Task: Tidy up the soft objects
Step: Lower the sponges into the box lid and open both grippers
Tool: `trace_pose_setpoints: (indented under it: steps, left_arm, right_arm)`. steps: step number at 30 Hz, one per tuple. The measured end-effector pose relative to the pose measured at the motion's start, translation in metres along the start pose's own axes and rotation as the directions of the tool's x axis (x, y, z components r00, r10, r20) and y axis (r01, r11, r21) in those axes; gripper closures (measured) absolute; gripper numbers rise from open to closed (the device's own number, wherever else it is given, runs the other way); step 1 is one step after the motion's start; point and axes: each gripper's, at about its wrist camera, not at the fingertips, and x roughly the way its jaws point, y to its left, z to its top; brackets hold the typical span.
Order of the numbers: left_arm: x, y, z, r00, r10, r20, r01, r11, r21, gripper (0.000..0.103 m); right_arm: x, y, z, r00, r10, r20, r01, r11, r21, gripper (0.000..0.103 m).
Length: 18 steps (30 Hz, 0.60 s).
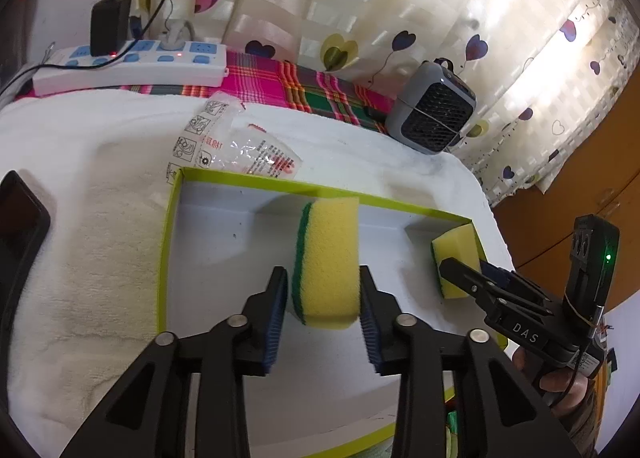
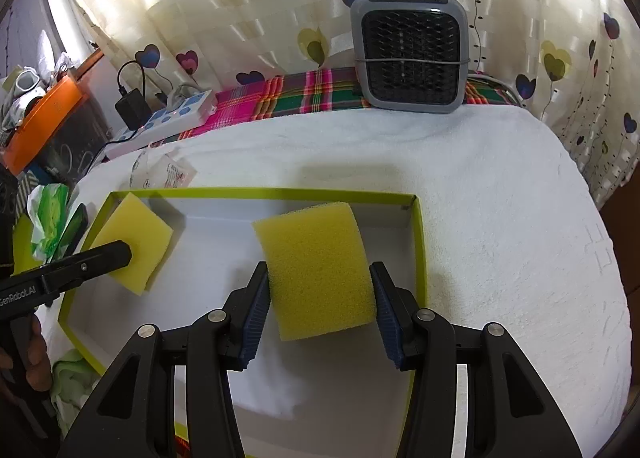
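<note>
Both sponges are over the box (image 2: 416,242): the left gripper (image 1: 324,298) loosely brackets its sponge (image 1: 326,258), the right gripper (image 2: 320,302) clamps its sponge (image 2: 316,270), which likely needs releasing next.

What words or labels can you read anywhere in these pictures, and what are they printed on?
"DAS": on the right hand-held gripper, along its black body.
"GenRobot.AI": on the left hand-held gripper, along its black arm.
Plastic wrapper: red and black print with small pictures, too small to read.
Heater: red display on top, too blurred to read.
</note>
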Motion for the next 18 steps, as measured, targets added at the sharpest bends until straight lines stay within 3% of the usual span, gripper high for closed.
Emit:
trace_pose_setpoints:
  steps: [7, 11, 18]
  left_arm:
    - [-0.006, -0.004, -0.001, 1.0, 0.005, 0.027, -0.005, 1.0, 0.02, 0.055]
    - [-0.012, -0.002, 0.0, 0.998, 0.025, 0.05, -0.026, 1.0, 0.008, 0.052]
    - [-0.023, 0.003, 0.001, 0.995, 0.056, 0.084, -0.056, 0.998, -0.004, 0.051]
  right_arm:
    - [0.0, 0.001, 0.001, 1.0, 0.002, 0.018, -0.002, 1.0, 0.001, 0.049]
    - [-0.001, 0.001, -0.001, 0.999, 0.012, 0.032, -0.012, 1.0, -0.002, 0.041]
    - [-0.005, 0.001, -0.001, 0.999, 0.022, 0.047, -0.023, 1.0, 0.014, 0.04]
